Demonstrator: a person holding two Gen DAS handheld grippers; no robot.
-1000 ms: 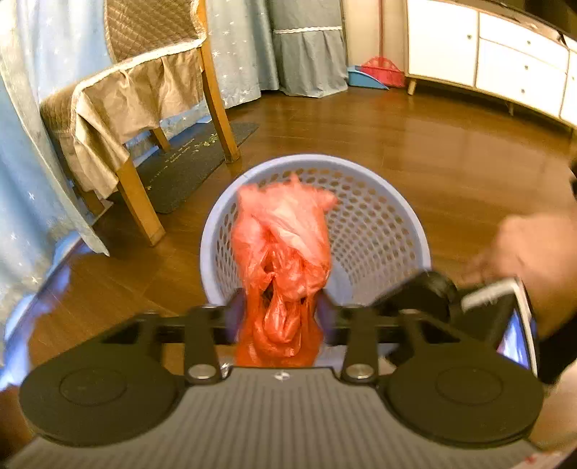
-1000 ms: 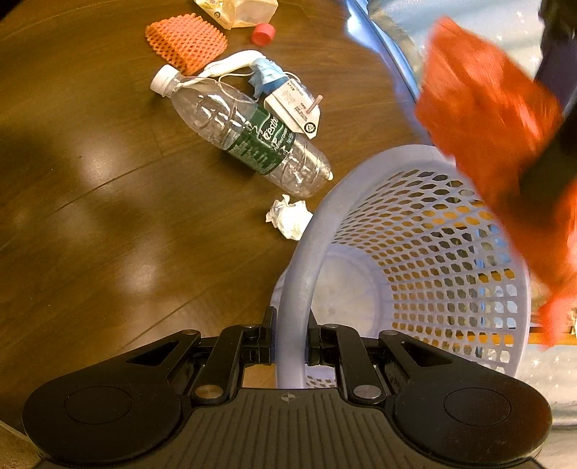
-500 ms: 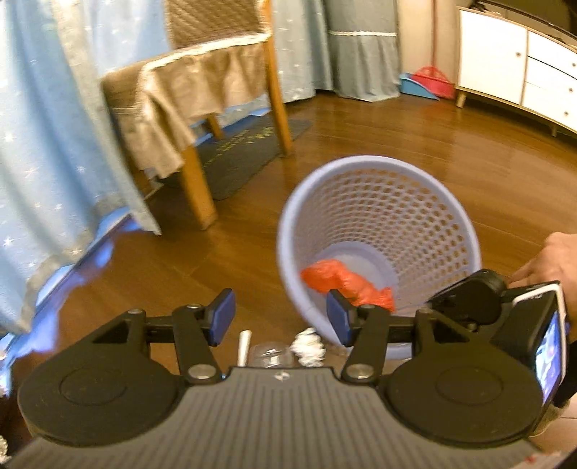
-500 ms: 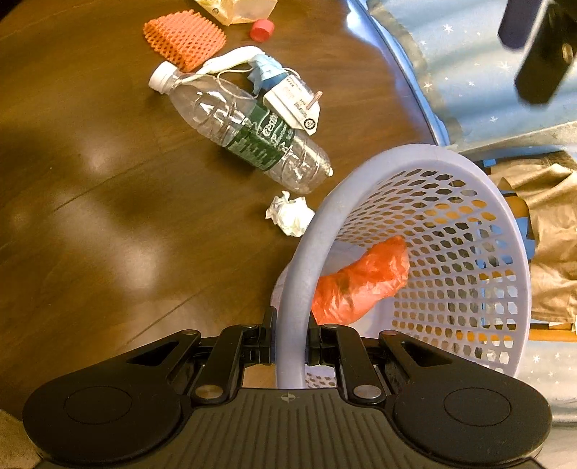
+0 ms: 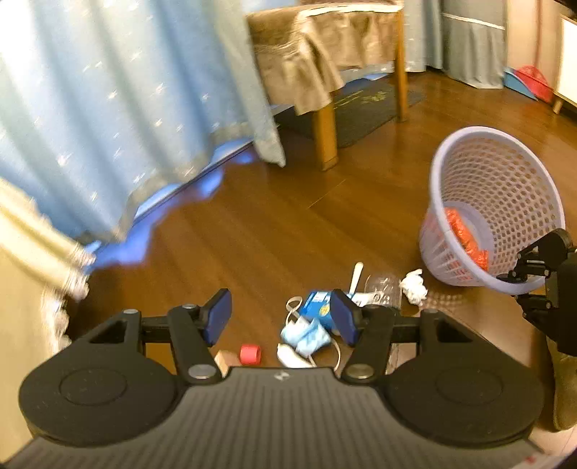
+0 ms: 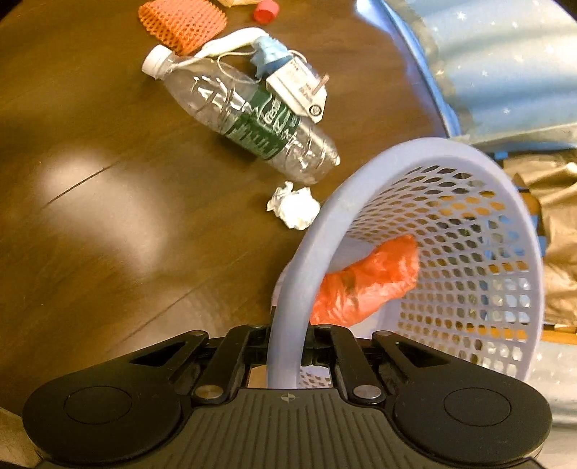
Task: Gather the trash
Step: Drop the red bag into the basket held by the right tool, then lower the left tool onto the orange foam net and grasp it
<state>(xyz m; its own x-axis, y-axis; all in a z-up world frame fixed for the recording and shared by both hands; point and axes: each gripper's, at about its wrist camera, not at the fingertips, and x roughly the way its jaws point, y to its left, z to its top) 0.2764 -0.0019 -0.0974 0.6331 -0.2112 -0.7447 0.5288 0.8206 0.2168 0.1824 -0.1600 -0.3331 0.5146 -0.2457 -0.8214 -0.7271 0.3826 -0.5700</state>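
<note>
- A lavender perforated basket (image 6: 468,252) sits tilted on the wooden floor (image 6: 90,216), its mouth turned toward the scattered litter.
- An orange plastic bag (image 6: 368,281) lies crumpled inside the basket, against the lower wall.
- Just outside the rim lies a crumpled white paper wad (image 6: 294,209), close to the basket but apart from it.
- Beyond the wad lies a clear plastic bottle (image 6: 249,122) with a green label and white cap, on its side.
- A small white carton (image 6: 299,90) rests against the bottle, with a blue face mask (image 6: 268,54) and its ear loops bunched beside it.
- Farther off lie an orange foam net sleeve (image 6: 180,23) and a red bottle cap (image 6: 266,8), well apart from the basket.
- A wooden chair (image 5: 324,72) draped in tan cloth and a pale blue curtain (image 5: 126,90) stand behind the litter; neither blocks the way to it.
- The right gripper (image 6: 286,333) points steeply down and is clamped on the basket's near rim, which runs up between its fingers.
- The left gripper (image 5: 281,317) points down at the floor over the mask, carton and cap; its blue pads (image 5: 220,314) stand moderately apart with nothing between them.
- In the left view the right gripper appears at the right edge, at the basket's rim.
</note>
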